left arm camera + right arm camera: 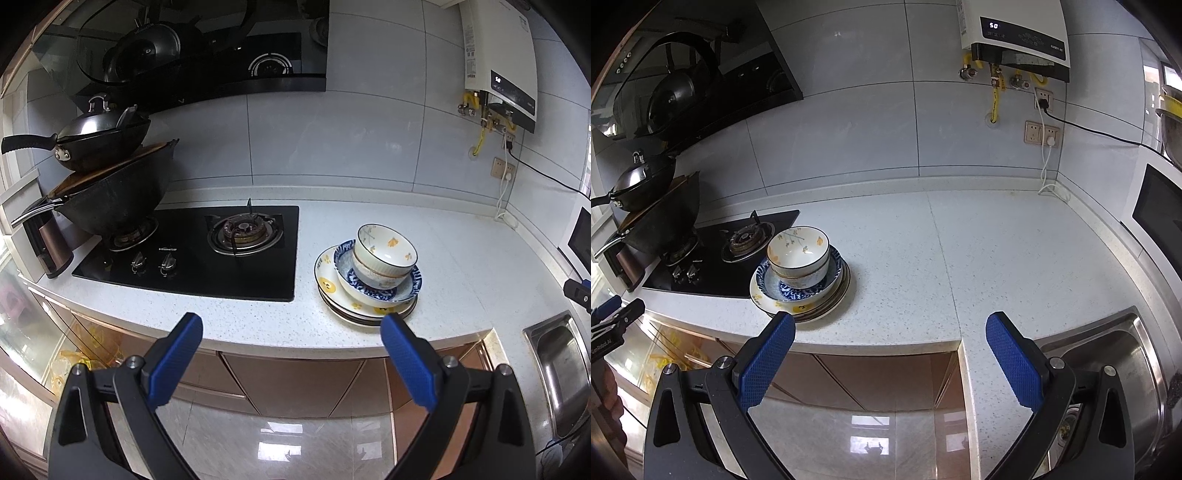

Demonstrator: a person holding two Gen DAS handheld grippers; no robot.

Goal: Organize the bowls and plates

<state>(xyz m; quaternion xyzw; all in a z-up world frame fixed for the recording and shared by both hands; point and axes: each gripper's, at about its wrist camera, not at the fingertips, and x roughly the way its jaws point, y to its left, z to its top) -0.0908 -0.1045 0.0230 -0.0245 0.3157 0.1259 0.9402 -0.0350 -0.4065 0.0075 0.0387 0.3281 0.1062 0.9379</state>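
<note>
While claws [291, 325] gape (empty), stack [369, 273] beyond.

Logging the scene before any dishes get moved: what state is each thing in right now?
Left gripper: open, empty, short of the counter.
Right gripper: open, empty.
Top bowl: upright, empty, nested in a second bowl.
Blue-patterned bowl: upright, under the bowls, on the plates.
Plates: stacked flat on the counter.
Right burner: unlit, bare.
Woks: stacked on the left burner.

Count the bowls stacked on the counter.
3, perhaps more hidden: a white yellow-flowered bowl on top, a ribbed white bowl nested beneath, and a wide blue-patterned bowl under both, resting on plates.
</note>
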